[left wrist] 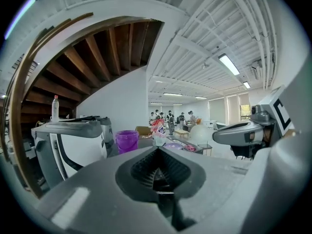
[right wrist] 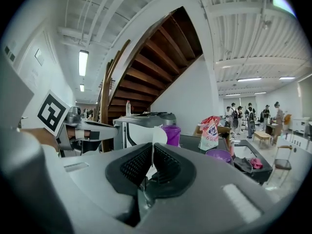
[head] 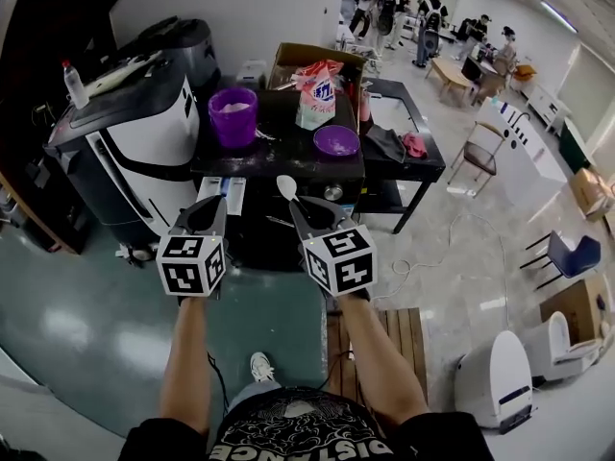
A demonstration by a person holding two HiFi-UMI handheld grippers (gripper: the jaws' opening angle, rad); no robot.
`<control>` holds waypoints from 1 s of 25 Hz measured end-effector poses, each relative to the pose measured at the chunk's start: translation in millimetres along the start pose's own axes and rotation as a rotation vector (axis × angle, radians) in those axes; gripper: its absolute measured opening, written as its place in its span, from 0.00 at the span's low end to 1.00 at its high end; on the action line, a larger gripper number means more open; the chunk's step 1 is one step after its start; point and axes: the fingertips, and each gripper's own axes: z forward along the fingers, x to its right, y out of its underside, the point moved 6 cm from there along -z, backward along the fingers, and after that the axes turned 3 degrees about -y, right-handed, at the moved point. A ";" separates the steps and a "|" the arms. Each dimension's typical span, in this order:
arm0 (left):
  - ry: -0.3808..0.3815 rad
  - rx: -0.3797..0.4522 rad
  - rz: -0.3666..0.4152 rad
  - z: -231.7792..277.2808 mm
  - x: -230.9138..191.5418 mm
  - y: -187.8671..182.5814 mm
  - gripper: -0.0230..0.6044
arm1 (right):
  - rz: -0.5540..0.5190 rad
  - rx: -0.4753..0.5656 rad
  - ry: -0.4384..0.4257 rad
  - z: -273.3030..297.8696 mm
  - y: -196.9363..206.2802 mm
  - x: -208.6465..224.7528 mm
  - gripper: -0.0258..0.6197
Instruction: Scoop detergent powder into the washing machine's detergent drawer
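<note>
My right gripper (head: 297,204) is shut on the handle of a white spoon (head: 286,187), whose bowl sticks up past the jaws (right wrist: 155,136) and looks empty. My left gripper (head: 213,209) is shut with nothing in it; its pads meet in the left gripper view (left wrist: 157,155). Both hang in the air short of a black table (head: 288,161). On the table stand a purple bucket (head: 233,115), a detergent bag (head: 317,96) and a purple bowl (head: 336,141). A white tray-like part (head: 233,193), perhaps the drawer, shows just below the table's front edge, beyond my left gripper.
A white and black washing machine (head: 135,137) stands left of the table, with a bottle (head: 74,84) on top. A cardboard box (head: 307,58) sits behind the bag, and cloths (head: 399,145) lie on the table's right part. A wooden pallet (head: 384,349) lies by my feet.
</note>
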 end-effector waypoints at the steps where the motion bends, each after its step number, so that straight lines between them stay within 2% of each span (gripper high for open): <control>1: 0.009 -0.001 0.000 5.4 -5.1 -1.4 0.04 | -0.001 -0.003 0.007 6.0 -2.1 0.1 0.10; 16: 0.124 0.007 0.017 68.6 -67.7 -21.5 0.04 | 0.012 -0.008 0.109 77.8 -28.6 3.9 0.10; 25: 0.183 0.011 0.014 91.6 -91.0 -23.5 0.04 | 0.006 -0.026 0.159 105.9 -35.1 1.5 0.10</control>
